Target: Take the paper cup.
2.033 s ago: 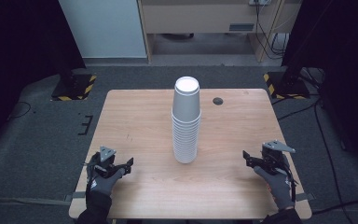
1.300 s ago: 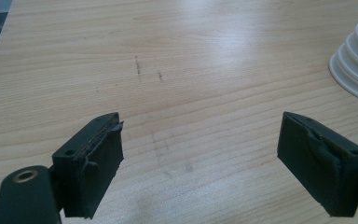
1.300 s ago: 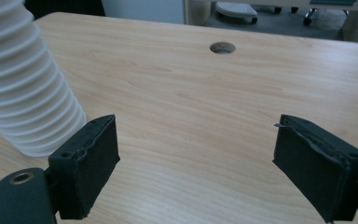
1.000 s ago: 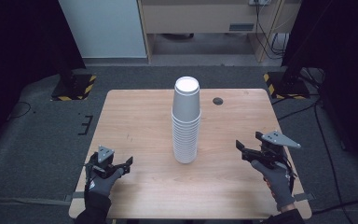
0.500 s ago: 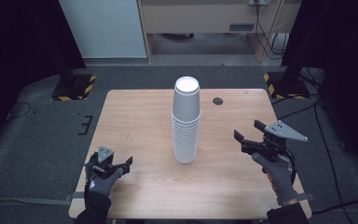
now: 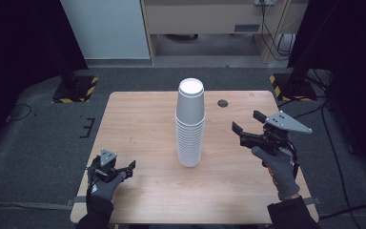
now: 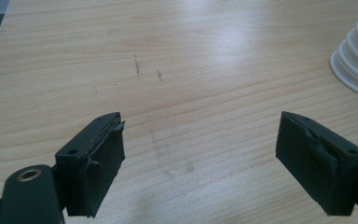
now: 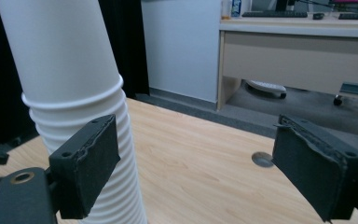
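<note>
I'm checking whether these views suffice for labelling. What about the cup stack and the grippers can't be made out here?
- Cup stack: the exact count, rims too fine in the high view.
- Stack top and base: cut off by the frame in the right gripper view.
- Left gripper: jaw pads too small in the high view.

Cup stack (image 6: 190,125) mid-table (image 6: 138,119), between hand-held grippers

You see a white cup stack (image 6: 190,125), a light wood-grain table (image 6: 138,119), black grippers, grey gloves (image 6: 277,169).
</note>
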